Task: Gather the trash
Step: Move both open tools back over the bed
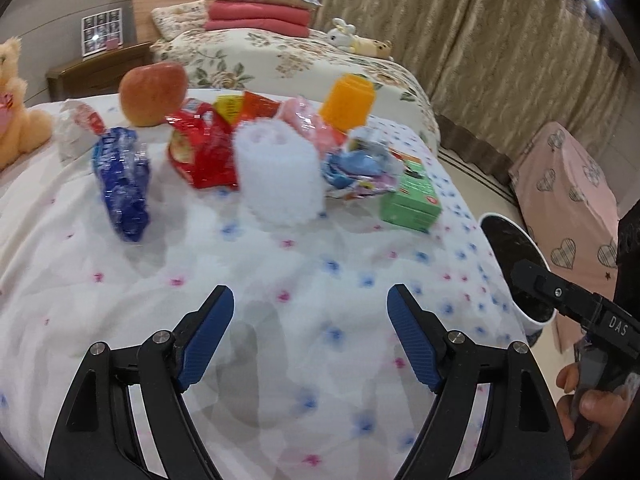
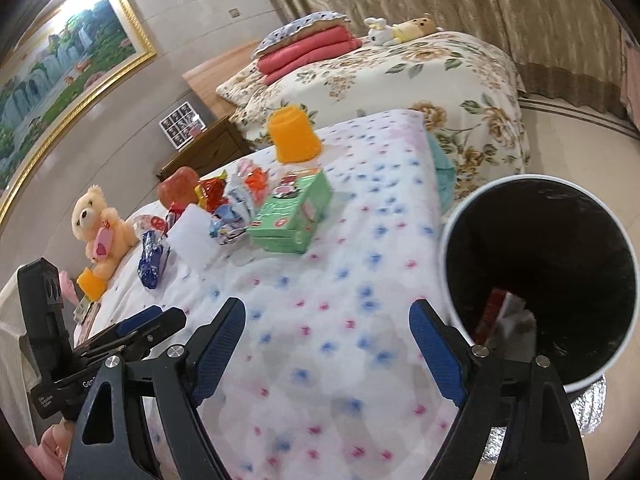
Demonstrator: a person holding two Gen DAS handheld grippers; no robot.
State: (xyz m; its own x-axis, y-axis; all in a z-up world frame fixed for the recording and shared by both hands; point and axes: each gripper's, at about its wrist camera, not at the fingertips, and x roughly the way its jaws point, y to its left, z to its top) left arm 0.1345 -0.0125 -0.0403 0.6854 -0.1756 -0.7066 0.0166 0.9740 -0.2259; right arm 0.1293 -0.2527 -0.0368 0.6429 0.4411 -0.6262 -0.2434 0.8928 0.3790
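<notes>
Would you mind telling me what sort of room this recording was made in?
It looks like a home bedroom: a bed with a floral quilt carrying folded red blankets and soft toys, a wooden bedside cabinet, and beige floor-length curtains behind.

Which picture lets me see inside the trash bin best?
The right wrist view. There the trash bin shows its whole round mouth and dark inside, with something red and white at the bottom. The left wrist view shows only part of its rim, half hidden behind the other gripper.
</notes>
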